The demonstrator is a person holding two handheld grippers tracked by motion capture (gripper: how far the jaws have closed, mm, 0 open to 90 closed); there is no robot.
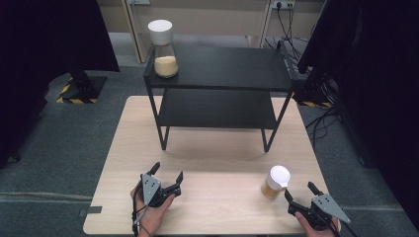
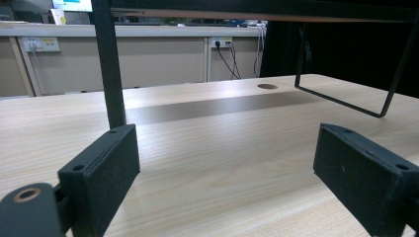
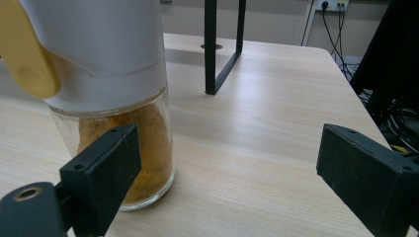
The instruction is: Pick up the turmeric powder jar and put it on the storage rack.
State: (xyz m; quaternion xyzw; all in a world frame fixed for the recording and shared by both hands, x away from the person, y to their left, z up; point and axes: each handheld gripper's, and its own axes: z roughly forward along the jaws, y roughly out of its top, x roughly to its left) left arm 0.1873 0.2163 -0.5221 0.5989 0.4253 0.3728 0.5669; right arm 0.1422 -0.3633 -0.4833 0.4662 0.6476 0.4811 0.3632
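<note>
A glass jar [image 1: 275, 182] of orange-brown powder with a white lid stands at the table's near right. In the right gripper view the jar [image 3: 118, 98] rises just beyond the left jaw, and a yellow tab sits on its lid. My right gripper [image 1: 300, 190] lies just right of the jar, open [image 3: 227, 163], with bare table between its jaws. A taller jar [image 1: 163, 49] of pale powder stands on the top left corner of the black shelf rack [image 1: 222, 66]. My left gripper [image 1: 168, 173] rests near the front edge, left of centre, open [image 2: 225, 163] and holding nothing.
The rack stands at the back of the light wood table [image 1: 207, 163], and its front left leg [image 2: 111, 74] rises just beyond my left gripper. A round hole [image 2: 267, 86] is cut in the tabletop under the rack. Dark curtains and cables flank the table.
</note>
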